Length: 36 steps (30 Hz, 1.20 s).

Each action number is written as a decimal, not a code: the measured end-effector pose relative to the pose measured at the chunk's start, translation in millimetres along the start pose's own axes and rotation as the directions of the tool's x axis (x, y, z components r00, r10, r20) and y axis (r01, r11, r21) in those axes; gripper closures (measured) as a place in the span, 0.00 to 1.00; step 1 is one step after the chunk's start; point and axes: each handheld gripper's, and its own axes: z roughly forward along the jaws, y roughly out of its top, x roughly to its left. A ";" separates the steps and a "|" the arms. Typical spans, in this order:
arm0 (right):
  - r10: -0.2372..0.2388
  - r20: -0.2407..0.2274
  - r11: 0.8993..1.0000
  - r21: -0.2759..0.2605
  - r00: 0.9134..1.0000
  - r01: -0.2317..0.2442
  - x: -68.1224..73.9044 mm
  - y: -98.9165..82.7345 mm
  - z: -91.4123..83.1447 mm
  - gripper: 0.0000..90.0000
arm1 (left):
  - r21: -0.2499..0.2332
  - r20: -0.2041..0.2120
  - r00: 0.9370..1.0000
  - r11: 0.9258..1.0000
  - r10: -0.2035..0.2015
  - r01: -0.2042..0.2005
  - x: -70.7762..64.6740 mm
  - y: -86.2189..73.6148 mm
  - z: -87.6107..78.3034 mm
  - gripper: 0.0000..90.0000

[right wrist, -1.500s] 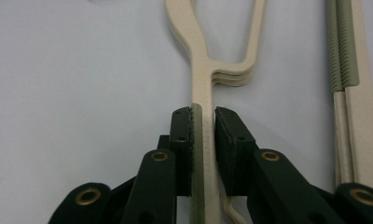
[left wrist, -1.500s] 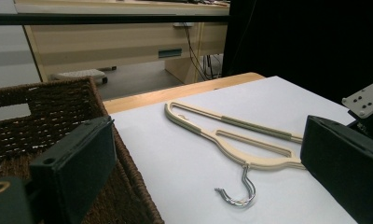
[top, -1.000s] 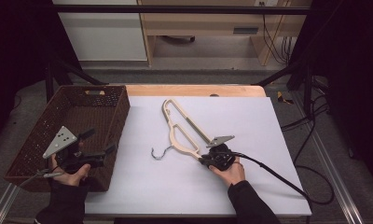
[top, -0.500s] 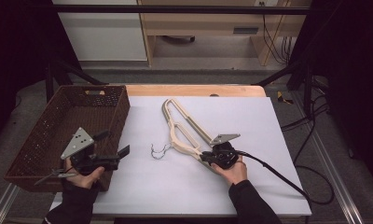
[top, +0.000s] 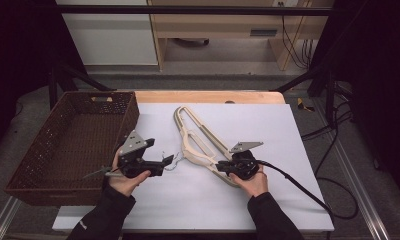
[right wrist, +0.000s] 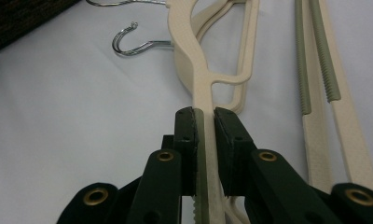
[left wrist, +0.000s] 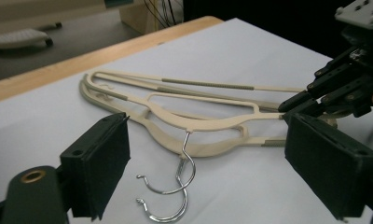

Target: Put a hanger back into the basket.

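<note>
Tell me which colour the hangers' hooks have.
The hooks are shiny silver metal; the left gripper view shows them best.

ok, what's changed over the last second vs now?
The left gripper moved from over the basket rightward across the table to the hangers' metal hooks. Its jaws have just been closing a little but are open, with the hooks between them untouched. The right gripper stayed shut on a hanger arm; hangers and basket kept their place.

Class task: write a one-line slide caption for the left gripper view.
Open left gripper nears the hangers' wire hooks.
</note>
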 end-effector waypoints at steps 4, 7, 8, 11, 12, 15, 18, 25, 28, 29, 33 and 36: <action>0.007 0.002 1.000 0.004 1.000 -0.007 1.1 -0.3 0.6 0.88 | 0.047 0.023 0.999 0.999 -0.024 0.023 6.2 2.7 26.4 0.26; 0.004 0.000 1.000 0.002 1.000 -0.004 1.1 -0.4 0.5 0.88 | 0.097 0.025 0.999 0.995 -0.023 0.021 11.5 2.4 43.2 0.33; 0.004 0.000 1.000 0.002 1.000 -0.004 1.1 -0.4 0.5 0.88 | 0.097 0.025 0.999 0.995 -0.023 0.021 11.5 2.4 43.2 0.36; -0.007 -0.004 1.000 0.004 1.000 0.007 0.5 -0.8 0.8 0.88 | 0.154 0.027 1.000 0.988 -0.008 0.004 14.9 1.0 57.5 0.45; -0.005 -0.005 1.000 0.005 1.000 0.005 0.6 -0.9 0.9 0.88 | 0.170 0.031 1.000 0.985 -0.002 -0.003 15.3 0.7 61.0 0.45; -0.002 -0.005 1.000 0.007 1.000 0.002 1.0 -1.1 0.8 0.88 | 0.208 0.046 0.999 0.978 0.006 -0.015 15.9 -1.2 69.7 0.53; -0.005 -0.006 1.000 0.002 1.000 0.005 1.5 -1.2 0.8 0.88 | 0.260 0.061 0.998 0.965 0.011 -0.026 17.7 -5.8 80.8 0.63; 0.004 -0.007 1.000 0.006 1.000 -0.004 2.6 -1.3 0.9 0.88 | 0.307 0.081 0.996 0.950 0.033 -0.056 17.7 -10.5 91.7 0.73; -0.010 -0.012 1.000 0.006 1.000 0.010 2.2 -1.5 0.8 0.88 | 0.325 0.086 0.996 0.944 0.037 -0.063 16.7 -12.3 96.1 0.81; -0.010 -0.012 1.000 0.006 1.000 0.010 2.2 -1.5 0.8 0.88 | 0.327 0.084 0.996 0.943 0.039 -0.065 16.3 -13.0 97.5 0.81; -0.011 -0.010 1.000 0.006 1.000 0.011 2.6 -1.6 0.6 0.88 | 0.328 0.074 0.995 0.941 0.062 -0.083 14.8 -13.6 99.1 0.89; -0.014 -0.012 1.000 0.010 1.000 0.014 2.6 -1.9 0.6 0.88 | 0.324 0.073 0.994 0.941 0.083 -0.102 14.4 -12.0 96.1 0.93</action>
